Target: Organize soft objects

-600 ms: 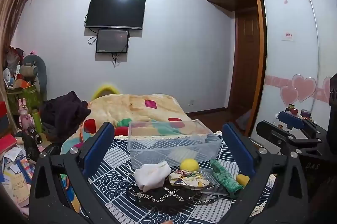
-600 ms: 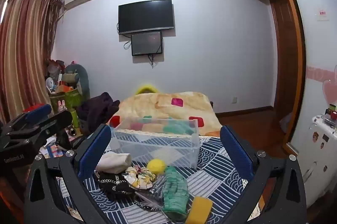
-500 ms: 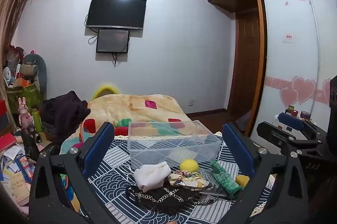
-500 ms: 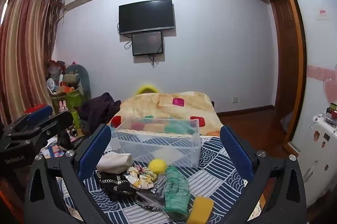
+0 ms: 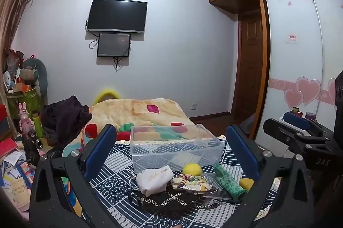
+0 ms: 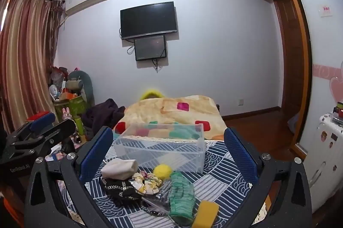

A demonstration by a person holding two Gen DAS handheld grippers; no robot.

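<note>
A clear plastic bin [image 5: 173, 147] [image 6: 163, 147] stands empty on a blue patterned cloth [image 5: 120, 165]. In front of it lies a pile: a white pouch [image 5: 154, 179] [image 6: 119, 168], a yellow ball [image 5: 191, 169] [image 6: 163, 171], a floral scrunchie [image 5: 190, 182] [image 6: 148, 182], a black chain-trimmed bag [image 5: 165, 200] [image 6: 119, 187], a green knitted glove [image 5: 229, 183] [image 6: 181, 195] and a yellow sponge [image 5: 246, 183] [image 6: 206, 212]. My left gripper [image 5: 172, 153] and right gripper [image 6: 168, 152] are both open and empty, held back above the pile.
A bed with a patchwork blanket [image 5: 139, 114] lies behind the bin. Dark clothes [image 5: 64, 116] and cluttered shelves [image 5: 19, 99] are at the left. A wardrobe [image 5: 300, 56] and a white appliance [image 6: 321, 153] stand at the right.
Both views have shifted only slightly; the objects and the open grippers stay as they were.
</note>
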